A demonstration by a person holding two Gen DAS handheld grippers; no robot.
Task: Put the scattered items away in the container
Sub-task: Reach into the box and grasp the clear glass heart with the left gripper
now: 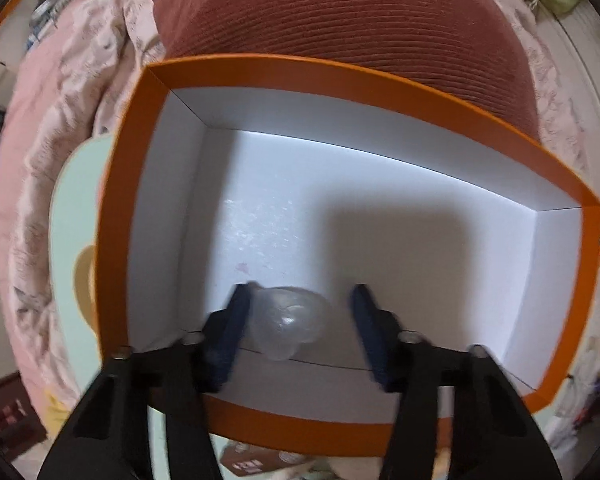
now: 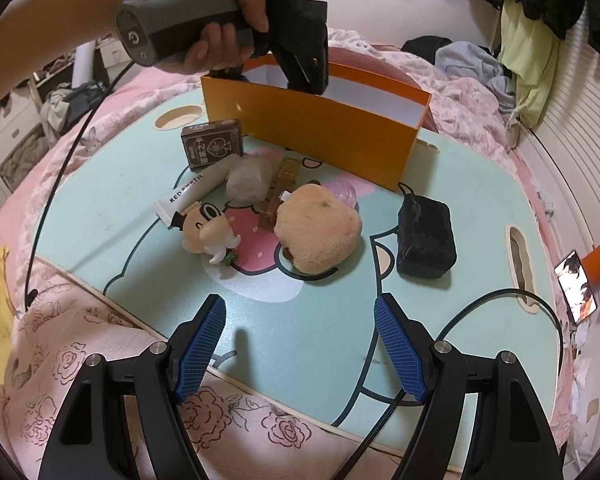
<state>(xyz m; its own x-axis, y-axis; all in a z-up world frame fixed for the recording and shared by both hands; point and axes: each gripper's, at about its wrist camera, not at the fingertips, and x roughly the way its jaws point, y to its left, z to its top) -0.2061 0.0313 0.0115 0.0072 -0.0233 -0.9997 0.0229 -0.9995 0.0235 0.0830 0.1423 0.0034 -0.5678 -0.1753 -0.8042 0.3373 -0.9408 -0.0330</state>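
Left wrist view: the left gripper [image 1: 300, 300] points down into the orange box [image 1: 260, 65], whose white floor lies bare except at the near wall. A clear plastic piece [image 1: 286, 322] sits between the blue pads [image 1: 236, 320], against the left pad and apart from the right one, so the jaws stand released around it. It lies close to the box's near wall; the far and right parts of the floor are open. Behind the far rim rises a rust-red cushion [image 1: 340, 20].

Right wrist view: the right gripper [image 2: 300, 344] hangs over the near edge of the mint-green board [image 2: 100, 208], jaws wide, nothing between them. The box stands at the far edge. In front of it crowd a card pack [image 2: 212, 146], a tube [image 2: 192, 192], a figurine [image 2: 210, 232] and a plush toy [image 2: 316, 228]; a black pouch [image 2: 426, 236] sits apart on the right. Board near the gripper is free.
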